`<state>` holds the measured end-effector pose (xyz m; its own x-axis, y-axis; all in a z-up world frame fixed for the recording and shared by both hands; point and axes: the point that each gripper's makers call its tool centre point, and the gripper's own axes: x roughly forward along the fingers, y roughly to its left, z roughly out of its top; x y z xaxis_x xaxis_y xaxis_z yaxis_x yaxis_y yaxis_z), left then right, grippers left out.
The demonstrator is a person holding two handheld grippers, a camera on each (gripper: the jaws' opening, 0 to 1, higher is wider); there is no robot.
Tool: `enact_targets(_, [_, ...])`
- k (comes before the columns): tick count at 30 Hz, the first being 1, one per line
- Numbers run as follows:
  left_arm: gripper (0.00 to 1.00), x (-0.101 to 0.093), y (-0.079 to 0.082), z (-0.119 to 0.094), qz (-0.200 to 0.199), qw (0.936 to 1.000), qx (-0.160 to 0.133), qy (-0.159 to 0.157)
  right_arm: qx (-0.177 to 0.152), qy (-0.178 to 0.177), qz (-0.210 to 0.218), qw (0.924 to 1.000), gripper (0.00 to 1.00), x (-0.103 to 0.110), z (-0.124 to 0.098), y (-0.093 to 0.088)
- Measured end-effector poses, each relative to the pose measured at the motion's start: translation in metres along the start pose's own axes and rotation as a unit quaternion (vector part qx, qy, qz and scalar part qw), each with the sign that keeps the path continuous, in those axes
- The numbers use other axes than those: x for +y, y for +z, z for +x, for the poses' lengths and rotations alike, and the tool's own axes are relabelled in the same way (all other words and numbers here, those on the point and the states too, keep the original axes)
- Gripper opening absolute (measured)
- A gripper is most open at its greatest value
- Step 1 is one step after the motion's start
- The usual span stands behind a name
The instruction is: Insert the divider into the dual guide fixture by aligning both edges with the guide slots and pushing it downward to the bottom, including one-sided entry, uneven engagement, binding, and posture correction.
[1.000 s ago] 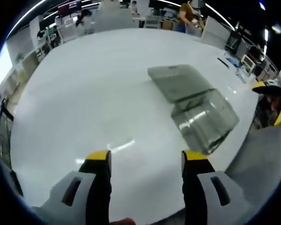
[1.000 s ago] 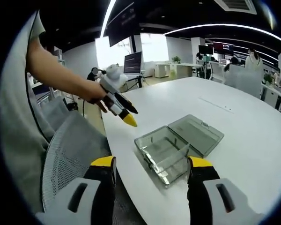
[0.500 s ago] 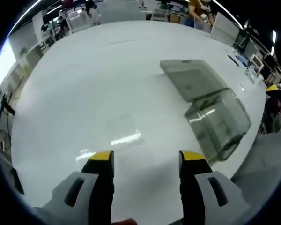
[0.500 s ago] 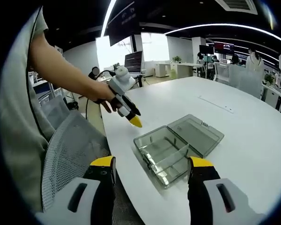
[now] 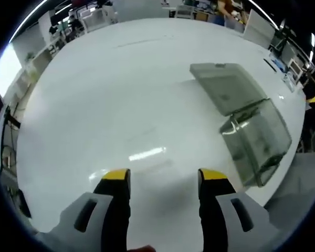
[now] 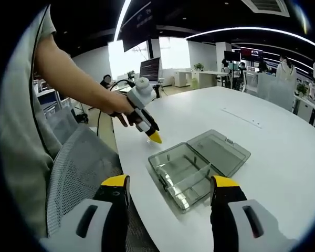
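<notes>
Apparently nothing is gripped: left gripper (image 5: 161,178) and right gripper (image 6: 168,186) gape wide, approaching the open clear box (image 6: 197,167), at two o'clock on the white table (image 5: 110,105).

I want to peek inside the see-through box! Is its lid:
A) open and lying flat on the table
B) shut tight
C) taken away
A: the clear box has its lid swung open, lying flat on the white table beside it.
</notes>
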<state>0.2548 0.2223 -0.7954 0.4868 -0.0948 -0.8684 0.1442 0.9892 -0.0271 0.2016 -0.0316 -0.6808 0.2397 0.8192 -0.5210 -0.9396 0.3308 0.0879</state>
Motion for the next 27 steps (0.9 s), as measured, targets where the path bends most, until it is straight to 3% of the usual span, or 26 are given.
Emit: enact_targets(27, [0.44, 0.014, -0.001, 0.019, -0.015, 0.9983, 0.042, 0.039, -0.004, 0.001, 0.006, 1.0, 0.6, -0.004, -0.002, 0.001])
